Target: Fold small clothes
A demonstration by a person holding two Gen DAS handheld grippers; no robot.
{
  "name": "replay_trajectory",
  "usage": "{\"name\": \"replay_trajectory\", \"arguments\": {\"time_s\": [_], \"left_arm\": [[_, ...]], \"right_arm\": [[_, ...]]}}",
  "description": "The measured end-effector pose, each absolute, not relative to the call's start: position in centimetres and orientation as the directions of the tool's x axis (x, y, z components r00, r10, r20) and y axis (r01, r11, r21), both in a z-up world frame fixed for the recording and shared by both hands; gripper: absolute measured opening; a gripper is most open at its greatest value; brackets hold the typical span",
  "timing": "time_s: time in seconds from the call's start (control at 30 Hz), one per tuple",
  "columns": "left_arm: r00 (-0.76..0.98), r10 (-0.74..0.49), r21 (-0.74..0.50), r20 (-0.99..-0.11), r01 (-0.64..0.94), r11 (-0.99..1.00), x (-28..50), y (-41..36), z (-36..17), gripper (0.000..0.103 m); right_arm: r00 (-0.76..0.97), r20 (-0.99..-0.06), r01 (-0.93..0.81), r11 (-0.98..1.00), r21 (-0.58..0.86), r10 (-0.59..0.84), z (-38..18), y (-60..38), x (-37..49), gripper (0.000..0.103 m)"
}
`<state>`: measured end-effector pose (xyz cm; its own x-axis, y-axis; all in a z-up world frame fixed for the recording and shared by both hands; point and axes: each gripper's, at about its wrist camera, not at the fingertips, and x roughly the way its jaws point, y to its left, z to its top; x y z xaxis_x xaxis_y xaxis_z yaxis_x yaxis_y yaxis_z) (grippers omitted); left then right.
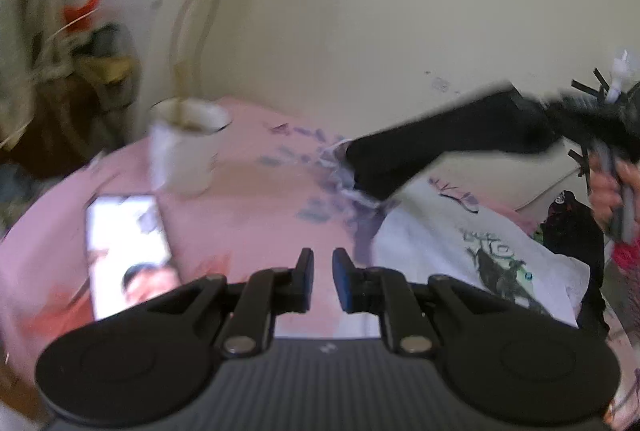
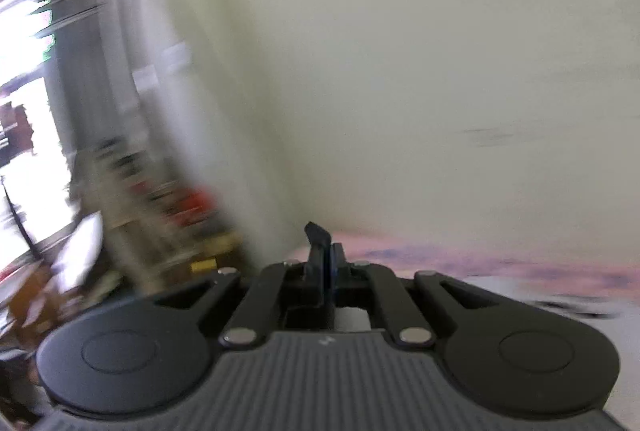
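A: Is any writing readable?

B: None. The white garment [image 1: 472,251] on the right of the pink cloth [image 1: 248,215] carries a dark printed figure with scrawled marks above it, too blurred to read. The pink cloth has purple print, also unreadable. The phone [image 1: 128,251] shows a face on its lit screen, no legible text.

A: And the count?

B: One white cup [image 1: 184,147] at the far left of the cloth, one phone just near of it, one white garment, one black garment [image 1: 440,147], two grippers.

A: Where is the black garment?

B: Held up above the cloth, far right, hanging from the right gripper [image 1: 600,111]. In the right wrist view the right gripper's [image 2: 327,259] fingers are pressed together on a thin edge of black fabric.

A: The left gripper?

B: The left gripper [image 1: 323,273] hovers over the pink cloth, fingers a little apart, nothing between them, the white garment just to its right.
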<state>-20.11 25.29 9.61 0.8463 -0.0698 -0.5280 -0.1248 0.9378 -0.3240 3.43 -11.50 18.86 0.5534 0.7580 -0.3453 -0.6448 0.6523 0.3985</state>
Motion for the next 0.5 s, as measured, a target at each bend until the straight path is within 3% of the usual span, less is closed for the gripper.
{"name": "replay_trajectory", "arguments": {"time_s": [0.07, 0.1, 0.13, 0.17, 0.2, 0.23, 0.37, 0.43, 0.5], "left_arm": [[0.850, -0.090, -0.309, -0.520, -0.089, 0.947, -16.5, 24.0, 10.4, 0.018], [0.852, -0.107, -0.307, -0.512, -0.065, 0.949, -13.8, 23.1, 10.8, 0.027], [0.852, -0.121, -0.308, -0.510, -0.050, 0.950, -11.8, 22.3, 10.9, 0.036], [0.845, -0.137, -0.303, -0.516, -0.030, 0.953, -9.1, 21.5, 10.8, 0.039], [0.835, -0.143, -0.285, -0.531, -0.017, 0.958, -6.0, 20.4, 10.6, 0.040], [0.822, -0.135, -0.268, -0.553, -0.021, 0.963, -3.2, 19.5, 10.1, 0.040], [0.742, -0.091, -0.267, -0.664, -0.122, 0.956, 7.4, 18.0, 6.1, 0.046], [0.714, -0.094, -0.326, -0.694, -0.194, 0.925, 9.8, 18.7, 4.3, 0.046], [0.726, -0.157, -0.441, -0.670, -0.218, 0.870, 11.0, 19.6, 3.2, 0.046]], "right_arm": [[0.649, -0.392, -0.546, 0.758, 0.356, 0.652, 17.2, -16.8, 5.3, 0.000], [0.691, -0.410, -0.503, 0.803, 0.318, 0.595, 16.0, -18.7, 5.9, 0.005], [0.725, -0.443, -0.446, 0.850, 0.281, 0.528, 14.3, -20.9, 6.6, 0.046], [0.752, -0.494, -0.358, 0.899, 0.251, 0.437, 12.5, -22.9, 7.4, 0.070], [0.767, -0.523, -0.284, 0.928, 0.242, 0.371, 11.0, -24.9, 7.8, 0.079], [0.769, -0.543, -0.229, 0.939, 0.258, 0.337, 9.5, -26.9, 7.9, 0.072], [0.737, -0.565, -0.143, 0.903, 0.404, 0.370, 6.3, -32.4, 6.6, 0.072], [0.725, -0.570, -0.168, 0.901, 0.399, 0.387, 5.8, -32.4, 6.0, 0.077], [0.703, -0.574, -0.235, 0.899, 0.371, 0.420, 5.5, -31.3, 6.2, 0.078]]}}
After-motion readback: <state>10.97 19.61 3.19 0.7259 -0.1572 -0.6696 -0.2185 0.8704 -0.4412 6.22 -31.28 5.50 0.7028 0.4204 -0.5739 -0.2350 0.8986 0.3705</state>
